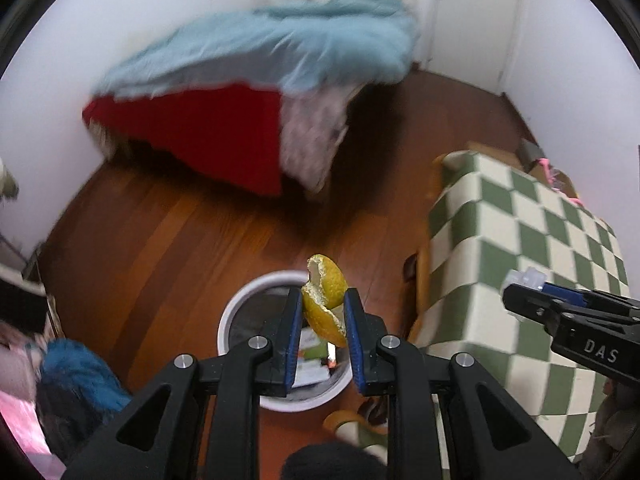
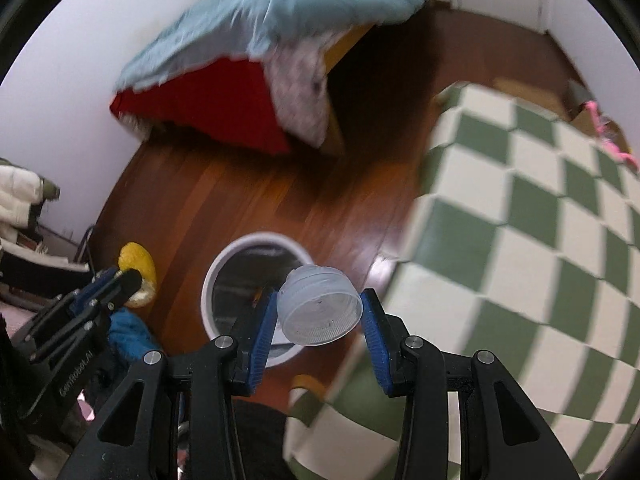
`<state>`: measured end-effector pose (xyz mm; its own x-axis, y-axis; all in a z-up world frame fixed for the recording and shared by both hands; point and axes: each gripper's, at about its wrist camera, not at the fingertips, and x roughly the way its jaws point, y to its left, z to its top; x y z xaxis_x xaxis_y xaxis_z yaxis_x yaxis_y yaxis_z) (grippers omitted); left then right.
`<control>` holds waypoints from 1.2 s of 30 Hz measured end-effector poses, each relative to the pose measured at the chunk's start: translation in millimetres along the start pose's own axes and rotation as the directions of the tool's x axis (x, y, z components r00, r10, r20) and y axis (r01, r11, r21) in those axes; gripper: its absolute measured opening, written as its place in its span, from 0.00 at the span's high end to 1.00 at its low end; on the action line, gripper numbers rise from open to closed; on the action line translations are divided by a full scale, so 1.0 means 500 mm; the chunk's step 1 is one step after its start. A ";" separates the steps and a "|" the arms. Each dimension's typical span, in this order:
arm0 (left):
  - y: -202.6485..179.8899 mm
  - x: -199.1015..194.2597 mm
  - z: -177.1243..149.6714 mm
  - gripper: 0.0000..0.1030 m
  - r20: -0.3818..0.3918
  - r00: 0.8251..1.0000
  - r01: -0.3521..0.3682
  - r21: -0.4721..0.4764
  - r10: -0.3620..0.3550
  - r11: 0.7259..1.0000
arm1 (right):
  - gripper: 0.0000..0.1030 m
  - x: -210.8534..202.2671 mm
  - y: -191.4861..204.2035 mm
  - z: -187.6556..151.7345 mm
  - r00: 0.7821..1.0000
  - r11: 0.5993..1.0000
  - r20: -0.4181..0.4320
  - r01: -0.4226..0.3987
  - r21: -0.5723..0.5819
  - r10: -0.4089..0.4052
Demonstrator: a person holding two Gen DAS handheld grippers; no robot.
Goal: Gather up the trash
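one peel (image 1: pixel 326 300), one cap (image 2: pixel 320 310) (translucent), one bin (image 1: pixel 240 300), two tools

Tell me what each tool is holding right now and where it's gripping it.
The left tool pinches a piece of citrus peel across its lower half. The right tool clamps a translucent plastic cap by its opposite side walls.

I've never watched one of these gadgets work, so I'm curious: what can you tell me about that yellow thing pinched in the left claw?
It is a piece of citrus peel, yellow-green outside with pale pith and a torn, curled edge. The left gripper pinches it between its blue pads, most of it sticking up past the fingertips. It hangs above the white round bin on the wooden floor, touching nothing but the pads.
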<state>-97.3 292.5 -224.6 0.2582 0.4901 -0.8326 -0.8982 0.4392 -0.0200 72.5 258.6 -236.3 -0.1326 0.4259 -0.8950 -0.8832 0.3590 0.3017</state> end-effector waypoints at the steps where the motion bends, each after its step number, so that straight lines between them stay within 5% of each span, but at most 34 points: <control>1: 0.020 0.020 -0.006 0.83 -0.025 1.000 0.004 -0.023 -0.004 1.000 | 0.57 0.030 0.014 0.001 1.000 1.000 -0.028 -0.007 -0.004 0.007; 11: 0.184 0.230 -0.054 0.82 -0.270 0.949 0.084 -0.274 -0.161 0.958 | 0.57 0.301 0.097 -0.001 0.961 0.999 -0.275 -0.042 -0.022 0.034; 19: 0.226 0.297 -0.069 0.78 -0.349 0.924 0.046 -0.308 -0.158 0.950 | 0.56 0.403 0.104 0.001 0.936 0.999 -0.351 -0.046 -0.029 0.032; 21: 0.236 0.304 -0.069 0.69 -0.361 0.923 0.024 -0.297 -0.135 0.955 | 0.56 0.423 0.100 0.004 0.932 0.998 -0.360 -0.056 -0.020 0.045; 23: 0.242 0.299 -0.066 0.45 -0.351 0.928 0.016 -0.295 -0.124 0.955 | 0.48 0.429 0.096 0.010 0.933 0.998 -0.356 -0.063 -0.011 0.055; 24: 0.248 0.296 -0.066 0.20 -0.340 0.933 0.011 -0.300 -0.118 0.954 | 0.36 0.425 0.094 0.012 0.937 0.997 -0.344 -0.071 -0.004 0.065; 25: 0.251 0.290 -0.064 0.07 -0.332 0.937 0.006 -0.296 -0.109 0.955 | 0.31 0.419 0.094 0.016 0.939 0.996 -0.334 -0.084 0.002 0.080; 26: 0.254 0.283 -0.062 0.06 -0.323 0.942 -0.004 -0.286 -0.093 0.958 | 0.29 0.409 0.095 0.020 0.944 0.996 -0.319 -0.085 -0.001 0.080; 29: 0.262 0.249 -0.057 0.06 -0.304 0.952 -0.059 -0.248 -0.020 0.967 | 0.03 0.367 0.102 0.026 0.957 0.997 -0.280 -0.080 -0.017 0.072; 36: 0.277 0.104 -0.061 0.06 -0.224 0.967 -0.178 -0.249 0.122 0.952 | 0.01 0.232 0.134 0.006 0.977 0.991 -0.211 -0.033 -0.128 0.005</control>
<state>-219.0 355.6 -287.4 0.0603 0.3588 -0.9314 -0.9896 0.1435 -0.0088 -0.6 334.8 -318.9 -0.2293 0.2426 -0.9426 -0.9287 0.2354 0.2865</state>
